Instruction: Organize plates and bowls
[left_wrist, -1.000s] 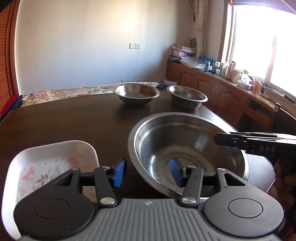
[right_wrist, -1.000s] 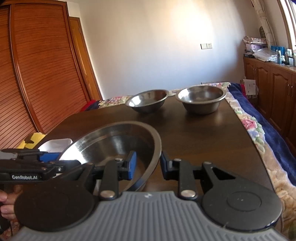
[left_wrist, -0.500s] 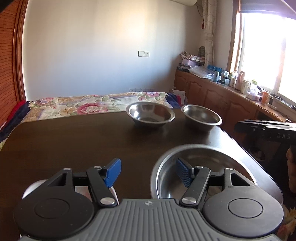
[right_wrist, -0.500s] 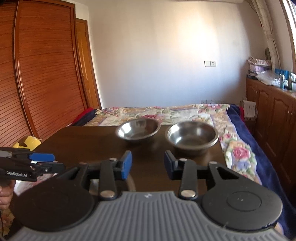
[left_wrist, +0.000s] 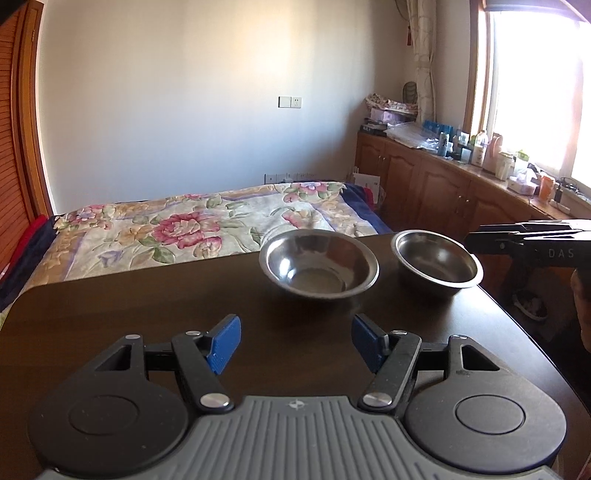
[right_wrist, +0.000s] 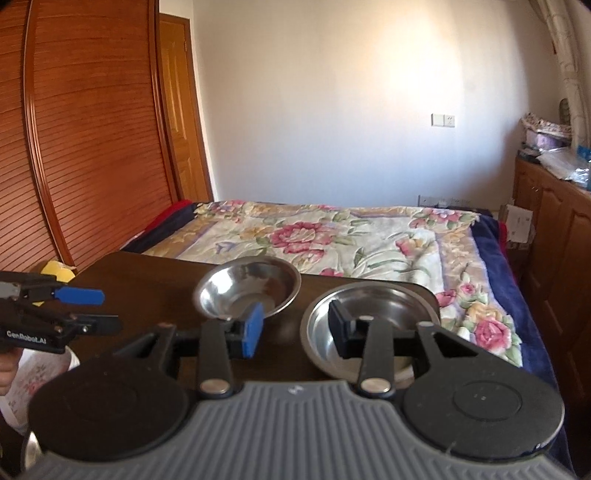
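Bowls: we see two steel bowls, the left bowl (left_wrist: 319, 263) and the right bowl (left_wrist: 437, 256), standing side by side, apart, at the far end of the table.
Table: our dark wooden table (left_wrist: 147, 295) bears both.
Left gripper: our left gripper (left_wrist: 293, 343) hovers above bare tabletop, its blue pads spread wide, nothing between them.
Right gripper: our right gripper (right_wrist: 295, 326) hangs before the bowls, jaws parted, gripping nothing.
Beyond: a floral bedspread (left_wrist: 184, 229) lies past the table.
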